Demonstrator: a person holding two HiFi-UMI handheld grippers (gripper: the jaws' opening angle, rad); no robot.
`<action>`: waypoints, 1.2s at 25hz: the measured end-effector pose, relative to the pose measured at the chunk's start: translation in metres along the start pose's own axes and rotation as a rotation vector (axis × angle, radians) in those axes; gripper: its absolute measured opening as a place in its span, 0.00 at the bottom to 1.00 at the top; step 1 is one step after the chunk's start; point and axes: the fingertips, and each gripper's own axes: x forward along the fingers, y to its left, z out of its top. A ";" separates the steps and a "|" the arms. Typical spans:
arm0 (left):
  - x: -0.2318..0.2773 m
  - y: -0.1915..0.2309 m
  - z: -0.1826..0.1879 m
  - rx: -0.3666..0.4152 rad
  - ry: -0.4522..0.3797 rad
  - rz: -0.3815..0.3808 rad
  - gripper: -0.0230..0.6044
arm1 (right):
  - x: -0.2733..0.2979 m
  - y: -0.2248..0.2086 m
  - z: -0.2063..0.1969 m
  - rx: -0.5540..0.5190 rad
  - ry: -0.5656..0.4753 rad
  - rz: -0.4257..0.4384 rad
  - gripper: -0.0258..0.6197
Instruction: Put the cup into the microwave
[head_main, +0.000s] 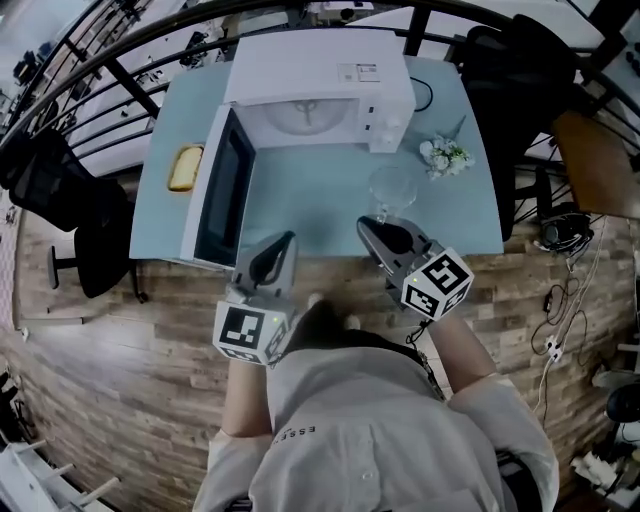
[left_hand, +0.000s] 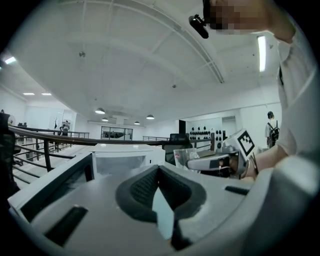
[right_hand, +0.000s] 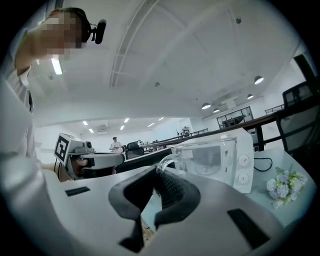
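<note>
Now, right gripper pinches the clear glass cup by its handle.
Keep it upright, steer to eleven o'clock into the white microwave, clear of its open door.

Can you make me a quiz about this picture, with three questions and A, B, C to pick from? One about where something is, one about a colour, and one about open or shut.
1. Where is the cup compared with the microwave?
A inside it
B in front of it
C on top of it

2. What colour is the table?
A red
B light blue
C black

3. The microwave door is:
A open
B shut
C taken off

Answers:
1 B: the cup is outside, its handle pinched by the right gripper.
2 B: the bare tabletop looks pale blue.
3 A: the door is swung out to the left.
</note>
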 end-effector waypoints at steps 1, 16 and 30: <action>0.006 0.003 -0.002 -0.002 0.006 0.003 0.04 | 0.006 -0.005 -0.001 -0.001 0.008 0.010 0.07; 0.107 0.099 -0.021 -0.032 0.038 0.046 0.04 | 0.150 -0.084 -0.023 -0.024 0.091 0.164 0.07; 0.167 0.167 -0.051 -0.088 0.066 0.048 0.04 | 0.265 -0.146 -0.065 -0.020 0.158 0.214 0.07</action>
